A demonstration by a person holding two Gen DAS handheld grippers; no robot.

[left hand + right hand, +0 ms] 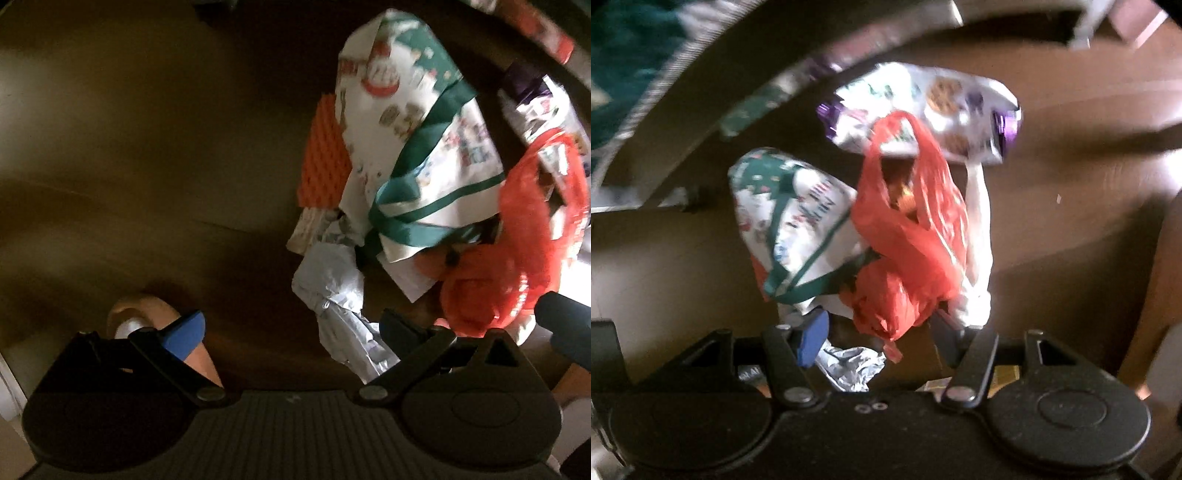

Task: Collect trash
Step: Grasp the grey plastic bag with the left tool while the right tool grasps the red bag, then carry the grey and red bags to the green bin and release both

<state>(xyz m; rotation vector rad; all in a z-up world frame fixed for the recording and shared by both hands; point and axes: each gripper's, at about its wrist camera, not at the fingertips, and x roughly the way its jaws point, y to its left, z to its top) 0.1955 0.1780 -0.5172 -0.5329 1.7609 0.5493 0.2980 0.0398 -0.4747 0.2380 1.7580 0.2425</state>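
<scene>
A heap of trash lies on a brown surface (147,147). It holds a Christmas-print paper wrapper with green ribbon (417,147) (790,214), a red plastic bag (517,266) (905,240), a purple-and-white cookie packet (535,99) (942,107), a crumpled silver wrapper (332,295) (849,365) and an orange ridged piece (323,155). My left gripper (291,330) points down with its jaws wide; the silver wrapper lies just inside its right finger, unpressed. My right gripper (879,338) stands open over the heap, and the red bag's lower end sits between its fingers.
A beige rounded object (136,314) sits by the left gripper's left finger. A curved pale rim (701,110) arcs across the top of the right wrist view, with green cloth (628,55) behind it. The view is blurred by motion.
</scene>
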